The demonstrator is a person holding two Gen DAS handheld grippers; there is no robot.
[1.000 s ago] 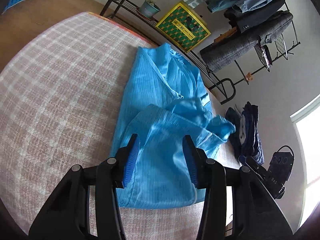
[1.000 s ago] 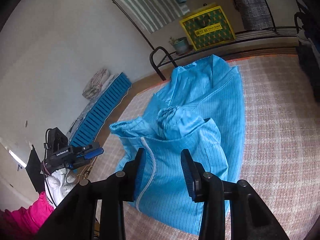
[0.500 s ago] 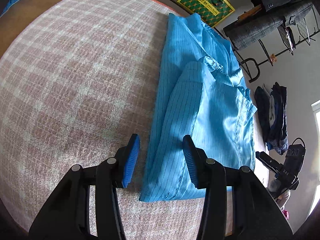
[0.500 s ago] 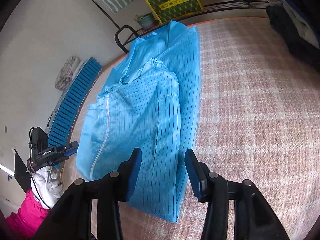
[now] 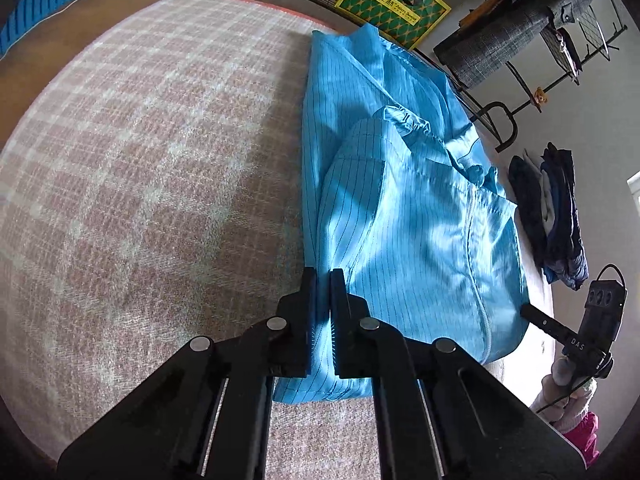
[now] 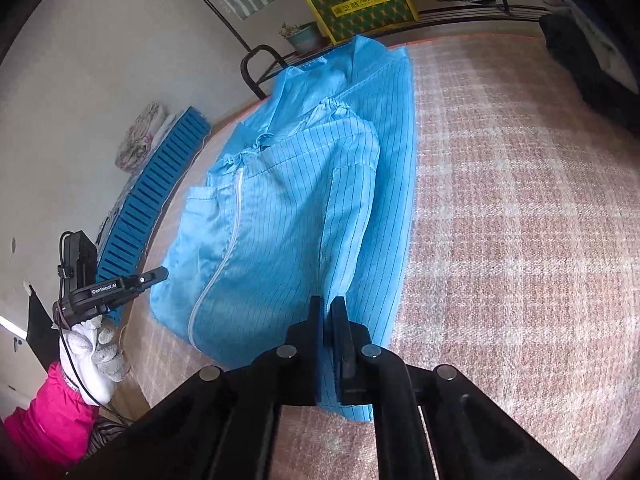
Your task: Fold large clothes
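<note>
Pink sleeve [image 6: 48, 412] only in right view; jacket [image 6: 304, 200] in both.

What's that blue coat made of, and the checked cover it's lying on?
The blue coat looks like thin, smooth synthetic cloth, perhaps polyester: it has a slight sheen, soft creases and fine dark pinstripes. A pale zip runs down its front. The checked cover looks like coarse, matt woven fabric, pinkish-brown with white lines; its nubbly texture suggests wool or cotton, though I can't say which.

pale walls [image 6: 80, 80], clothes rack [image 5: 516, 52], plaid surface [image 5: 140, 160]
</note>
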